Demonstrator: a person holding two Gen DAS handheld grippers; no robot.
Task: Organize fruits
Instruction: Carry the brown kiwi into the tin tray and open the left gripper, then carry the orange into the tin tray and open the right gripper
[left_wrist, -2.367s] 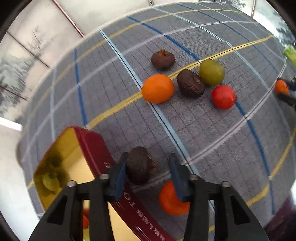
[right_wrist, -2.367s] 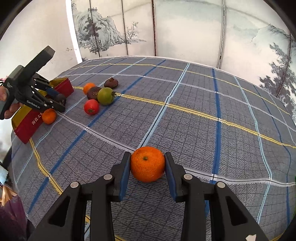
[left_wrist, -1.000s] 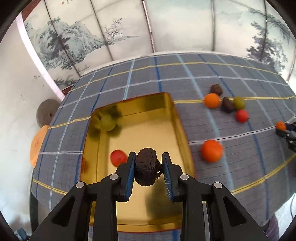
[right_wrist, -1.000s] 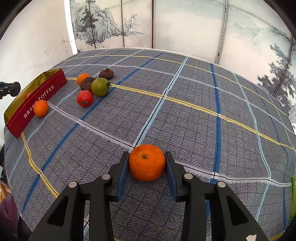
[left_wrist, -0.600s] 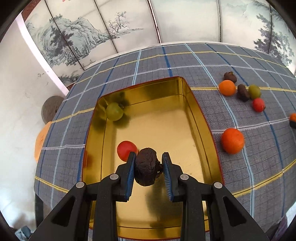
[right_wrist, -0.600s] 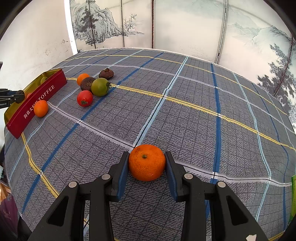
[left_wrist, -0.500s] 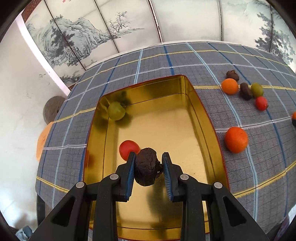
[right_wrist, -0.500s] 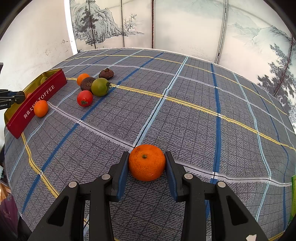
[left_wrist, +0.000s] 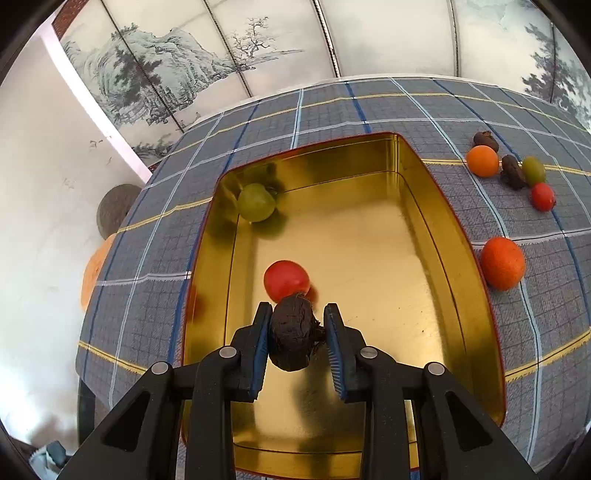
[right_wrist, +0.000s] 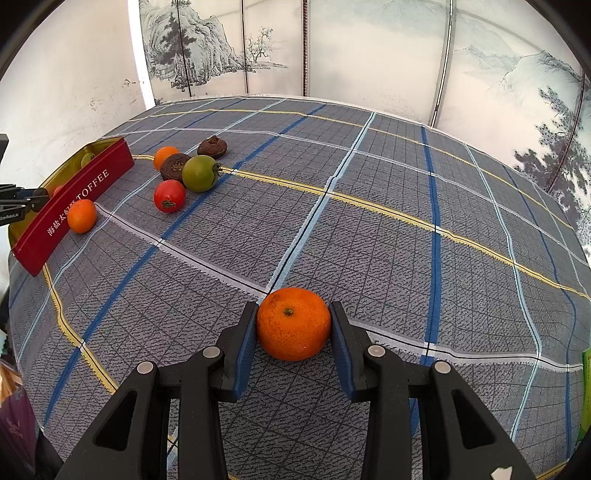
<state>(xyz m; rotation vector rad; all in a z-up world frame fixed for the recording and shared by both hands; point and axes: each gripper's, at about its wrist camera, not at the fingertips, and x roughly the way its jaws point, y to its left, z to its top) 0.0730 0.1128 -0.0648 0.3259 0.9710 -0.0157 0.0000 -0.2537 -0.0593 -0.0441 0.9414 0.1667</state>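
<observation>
My left gripper is shut on a dark brown wrinkled fruit and holds it above the near half of the gold-lined red toffee tin. In the tin lie a green fruit at the far left and a red tomato just ahead of the held fruit. My right gripper is shut on an orange mandarin low over the checked cloth. The tin also shows far left in the right wrist view.
On the cloth right of the tin lie an orange close to its wall and a cluster: an orange, two brown fruits, a green fruit, a red tomato. The table edge drops off left of the tin.
My left gripper carried the brown fruit from the cloth beside the tin to above the tin's inside, then lowered slightly toward it. The right gripper with the mandarin has stayed still.
</observation>
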